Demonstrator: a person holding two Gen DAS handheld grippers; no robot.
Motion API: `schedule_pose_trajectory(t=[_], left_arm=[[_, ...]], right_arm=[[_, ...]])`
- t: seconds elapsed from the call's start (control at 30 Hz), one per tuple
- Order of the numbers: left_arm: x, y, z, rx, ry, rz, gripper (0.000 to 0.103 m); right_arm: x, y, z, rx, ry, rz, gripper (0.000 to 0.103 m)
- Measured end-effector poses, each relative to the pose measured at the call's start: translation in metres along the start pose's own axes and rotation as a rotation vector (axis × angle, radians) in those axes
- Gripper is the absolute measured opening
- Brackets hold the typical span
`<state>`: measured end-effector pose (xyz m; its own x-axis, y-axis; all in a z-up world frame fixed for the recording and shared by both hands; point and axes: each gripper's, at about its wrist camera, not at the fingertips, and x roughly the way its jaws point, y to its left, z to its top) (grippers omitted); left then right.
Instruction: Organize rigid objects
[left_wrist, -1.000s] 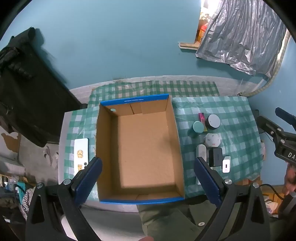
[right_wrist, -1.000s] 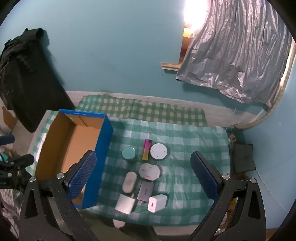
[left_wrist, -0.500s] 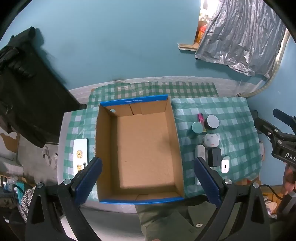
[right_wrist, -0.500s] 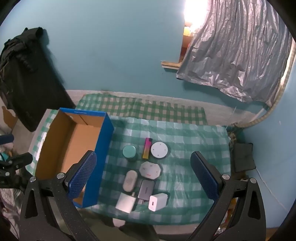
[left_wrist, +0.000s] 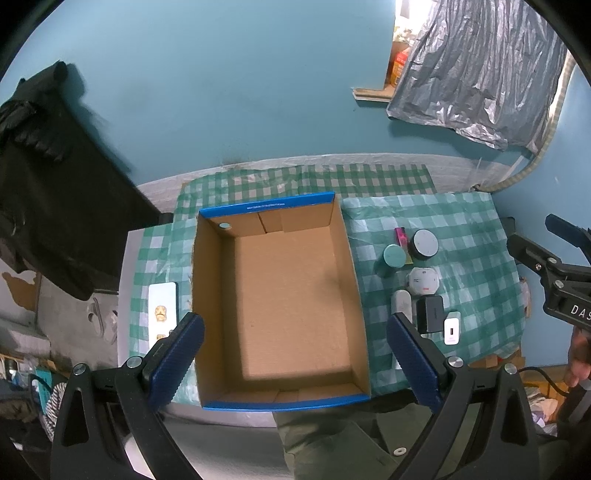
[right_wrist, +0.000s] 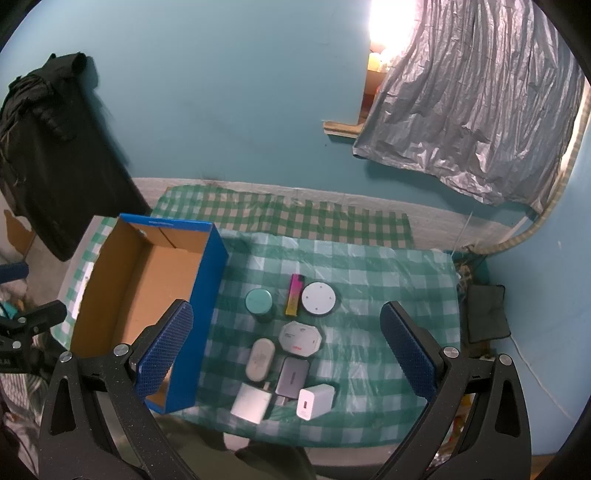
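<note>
An empty cardboard box (left_wrist: 284, 295) (right_wrist: 147, 291) with a blue rim sits on the checked cloth. To its right lie several small items: a teal round tin (right_wrist: 259, 301) (left_wrist: 394, 255), a pink-yellow lighter (right_wrist: 294, 295), a white disc (right_wrist: 318, 298), an octagonal white case (right_wrist: 300, 338), a white oval case (right_wrist: 260, 358), a grey power bank (right_wrist: 291, 376) and two white chargers (right_wrist: 313, 400) (right_wrist: 251, 402). My left gripper (left_wrist: 295, 362) hangs open high above the box. Over the items, my right gripper (right_wrist: 286, 352) is open and holds nothing.
A phone (left_wrist: 161, 306) lies on the cloth left of the box. The green checked table (right_wrist: 388, 280) stands against a teal wall. A dark garment (right_wrist: 48, 147) hangs at left, and a silver sheet (right_wrist: 472, 110) covers an opening at upper right.
Both grippers have risen slightly, so the table looks a little smaller. Nothing on the table has moved.
</note>
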<state>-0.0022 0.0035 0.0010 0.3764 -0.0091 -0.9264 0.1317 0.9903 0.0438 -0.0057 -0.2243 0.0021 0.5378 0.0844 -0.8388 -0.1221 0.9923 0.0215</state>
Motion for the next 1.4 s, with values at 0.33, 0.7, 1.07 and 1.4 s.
schedule_pose_trajectory(t=[0.33, 0.7, 1.07, 1.4], left_arm=[[0.001, -0.003, 0.002, 0.002, 0.003, 0.010, 0.100], [0.004, -0.001, 0.001, 0.002, 0.006, 0.016, 0.100], [0.005, 0.000, -0.004, 0.005, 0.008, 0.018, 0.100], [0.006, 0.001, -0.005, 0.006, 0.010, 0.021, 0.100]], right_arm=[[0.002, 0.003, 0.000, -0.006, 0.004, 0.000, 0.101], [0.005, 0.005, 0.004, -0.019, 0.009, 0.001, 0.101], [0.006, 0.006, 0.004, -0.017, 0.013, 0.001, 0.101], [0.006, 0.008, 0.005, -0.018, 0.014, 0.000, 0.101]])
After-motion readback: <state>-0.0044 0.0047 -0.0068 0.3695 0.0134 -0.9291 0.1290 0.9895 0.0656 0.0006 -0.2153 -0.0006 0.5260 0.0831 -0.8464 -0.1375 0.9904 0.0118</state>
